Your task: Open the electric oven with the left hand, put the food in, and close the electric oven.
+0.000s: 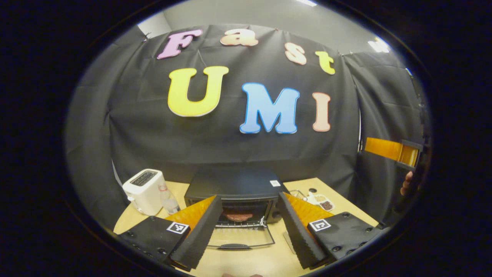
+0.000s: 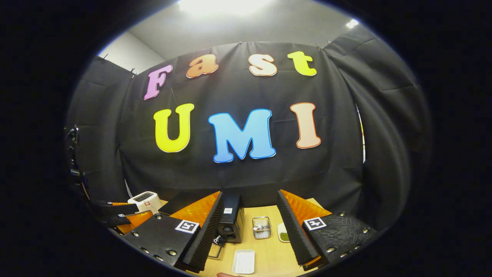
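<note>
Food is in, door is down: you are at the closing step.

The oven (image 1: 234, 192) sits low in the middle of the left gripper view, its door (image 1: 240, 240) flat on the table (image 1: 269, 261), the food (image 1: 238, 216) on the rack inside. Both the left gripper (image 1: 246, 231) and right gripper (image 2: 250, 231) stand open, holding nothing. Next, I think, you bring the left one under the door handle (image 1: 234, 246) and lift.

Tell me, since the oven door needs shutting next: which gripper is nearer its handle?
Left. The left gripper, open, sits right in front of the oven door handle. The right gripper, also open, is off to the oven's right, above the white tray.
</note>
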